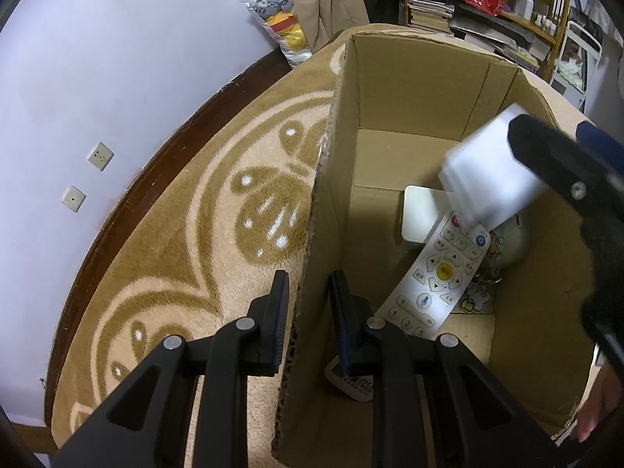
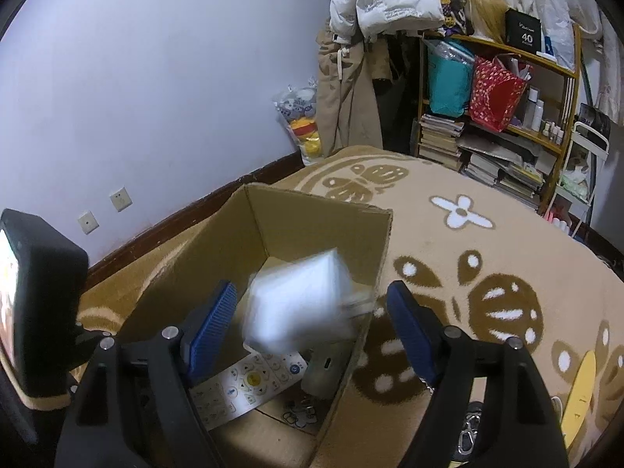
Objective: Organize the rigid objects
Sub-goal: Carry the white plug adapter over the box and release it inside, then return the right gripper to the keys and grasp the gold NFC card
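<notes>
An open cardboard box (image 1: 413, 89) stands on the rug. My left gripper (image 1: 311, 318) is shut on the box's left wall, one pad outside and one inside. My right gripper (image 2: 312, 327) stands open over the box (image 2: 312, 210). Between its blue pads a white plug adapter (image 2: 300, 304) is blurred in mid-air and touches neither pad. From the left wrist view the adapter (image 1: 487, 179) hangs by the right gripper's fingers (image 1: 546, 156). In the box lie a white remote (image 1: 433, 277), a flat white piece (image 1: 421, 210) and a pale rounded thing (image 1: 514, 241).
The tan patterned rug (image 2: 468, 241) runs to a dark baseboard (image 1: 156, 167) and a lilac wall with sockets. A crowded shelf (image 2: 507, 117), hanging coats and a bag of plush toys (image 2: 304, 124) stand at the back. A yellow item (image 2: 581, 390) and a carabiner (image 2: 468, 433) lie on the rug.
</notes>
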Demonstrator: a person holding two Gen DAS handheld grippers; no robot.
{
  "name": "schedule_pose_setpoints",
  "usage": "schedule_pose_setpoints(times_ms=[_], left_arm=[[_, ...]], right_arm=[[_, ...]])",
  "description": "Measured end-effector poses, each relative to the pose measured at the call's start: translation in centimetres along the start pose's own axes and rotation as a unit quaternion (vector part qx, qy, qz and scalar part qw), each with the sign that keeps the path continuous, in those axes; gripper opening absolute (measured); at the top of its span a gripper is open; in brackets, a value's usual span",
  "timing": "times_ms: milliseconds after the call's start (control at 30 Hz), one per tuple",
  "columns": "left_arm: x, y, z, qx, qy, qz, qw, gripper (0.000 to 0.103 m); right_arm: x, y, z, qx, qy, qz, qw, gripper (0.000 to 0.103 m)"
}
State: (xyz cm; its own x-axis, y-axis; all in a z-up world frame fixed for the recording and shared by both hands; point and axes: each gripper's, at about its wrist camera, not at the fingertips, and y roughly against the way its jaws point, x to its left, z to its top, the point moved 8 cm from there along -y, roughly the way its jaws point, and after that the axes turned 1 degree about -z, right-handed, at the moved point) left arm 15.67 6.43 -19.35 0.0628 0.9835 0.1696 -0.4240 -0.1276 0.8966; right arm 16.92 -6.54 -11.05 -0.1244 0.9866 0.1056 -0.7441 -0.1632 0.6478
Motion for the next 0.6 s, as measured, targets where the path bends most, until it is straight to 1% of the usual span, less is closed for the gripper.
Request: schedule_pose_setpoints(times_ms=[67,100,167,300,467,600], left_arm=[[0.1,0.0,0.0,-0.001,-0.002,0.005,1.0000,0.021],[0.0,0.0,0.0,-0.002,-0.002,0.000,1.0000,0.021],[0.1,0.1,0.1,-0.002,-0.001,0.002,1.0000,0.021],[0.2,0.0,0.0,0.001,-0.001,0.005,1.0000,0.021],[0.1,0.1,0.1,0.001,-0.001,0.004,1.0000,0.021],[0.1,0.1,0.1,0.001,0.000,0.003,1.0000,0.021]], right_arm=[[-0.4,0.4,0.2,-0.004,-0.007,-0.001,1.000,0.084],[-0.7,0.7,0.3,-0.006,-0.011,-0.002,1.000,0.085],[-1.5,1.3,0.4,-0.011,-0.016,-0.011,1.000,0.090],[-3.6,2.3,0.2,-0.017,-0.029,-0.029,0.999,0.091],[-6.2,2.8,-0.9,-0.005,-0.048,-0.046,0.998,0.091],[-8.4,2.8,-2.6,0.014,-0.069,-0.063,0.996,0.091]])
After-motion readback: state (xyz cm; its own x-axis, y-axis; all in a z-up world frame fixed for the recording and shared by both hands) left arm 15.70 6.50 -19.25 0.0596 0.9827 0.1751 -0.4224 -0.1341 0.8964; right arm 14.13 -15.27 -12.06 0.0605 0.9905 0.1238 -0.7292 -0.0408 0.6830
